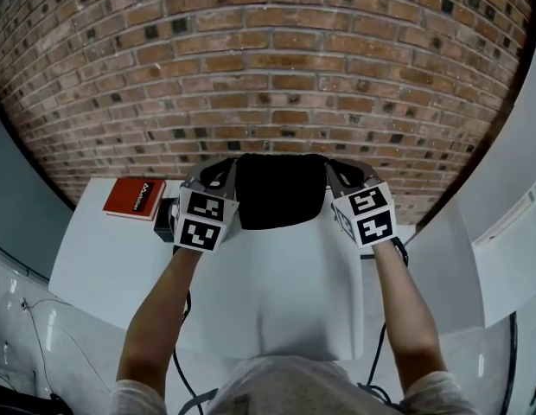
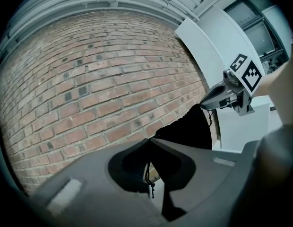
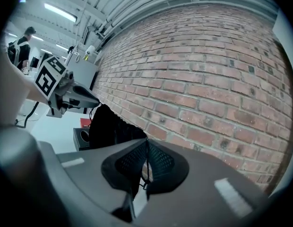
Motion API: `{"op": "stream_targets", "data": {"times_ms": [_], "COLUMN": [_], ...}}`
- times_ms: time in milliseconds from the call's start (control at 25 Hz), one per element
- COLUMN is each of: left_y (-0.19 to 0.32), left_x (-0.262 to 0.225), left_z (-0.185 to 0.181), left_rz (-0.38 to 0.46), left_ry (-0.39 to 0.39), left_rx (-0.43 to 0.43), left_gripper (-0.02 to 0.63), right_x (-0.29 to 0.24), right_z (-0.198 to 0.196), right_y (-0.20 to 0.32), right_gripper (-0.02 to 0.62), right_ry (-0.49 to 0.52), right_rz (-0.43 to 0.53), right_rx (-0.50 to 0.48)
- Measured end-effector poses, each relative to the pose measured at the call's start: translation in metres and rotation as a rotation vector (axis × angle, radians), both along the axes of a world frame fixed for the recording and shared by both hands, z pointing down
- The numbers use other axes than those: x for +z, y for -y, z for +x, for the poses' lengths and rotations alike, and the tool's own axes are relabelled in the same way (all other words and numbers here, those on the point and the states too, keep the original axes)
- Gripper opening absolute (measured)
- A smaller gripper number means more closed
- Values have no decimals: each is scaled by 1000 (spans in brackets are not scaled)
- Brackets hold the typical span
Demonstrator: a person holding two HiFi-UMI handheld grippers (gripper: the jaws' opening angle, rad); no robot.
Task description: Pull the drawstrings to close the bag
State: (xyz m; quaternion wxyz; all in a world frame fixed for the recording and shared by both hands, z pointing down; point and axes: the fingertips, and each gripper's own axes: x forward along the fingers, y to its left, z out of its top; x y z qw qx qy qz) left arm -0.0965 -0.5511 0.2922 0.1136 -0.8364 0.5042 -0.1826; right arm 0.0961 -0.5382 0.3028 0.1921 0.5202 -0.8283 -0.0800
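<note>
A black drawstring bag (image 1: 281,190) hangs between my two grippers at the far edge of the white table (image 1: 277,292), in front of the brick wall. My left gripper (image 1: 227,169) sits at the bag's left top corner, my right gripper (image 1: 335,171) at its right top corner. In the left gripper view the jaws (image 2: 150,141) are shut with a thin black drawstring (image 2: 149,176) dangling from between them, and the bag (image 2: 186,126) lies beyond. The right gripper (image 3: 147,142) is likewise shut on a drawstring (image 3: 145,171). The bag's top (image 3: 111,122) looks puckered.
A red book (image 1: 135,199) lies at the table's far left, with a small black box (image 1: 167,217) next to it, close to my left gripper. The brick wall (image 1: 268,67) stands right behind the bag. White panels flank the table on the right (image 1: 501,232).
</note>
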Motion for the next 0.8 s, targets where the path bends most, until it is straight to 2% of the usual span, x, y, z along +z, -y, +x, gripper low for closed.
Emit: {"op": "stream_targets", "data": {"times_ms": [200, 560, 800], "left_y": [18, 33, 34], "left_x": [-19, -33, -34], "left_z": [4, 10, 5], "left_rz": [29, 52, 39], "left_ry": [-18, -2, -47], "left_rx": [-17, -31, -48], "left_gripper": [8, 8, 7], "right_x": [-11, -25, -27], "right_z": [6, 15, 21], "right_y": [16, 30, 33], "right_gripper": [9, 9, 9], "right_ry": [14, 33, 65], "right_rz": [29, 67, 74], "right_rx": [12, 31, 61]}}
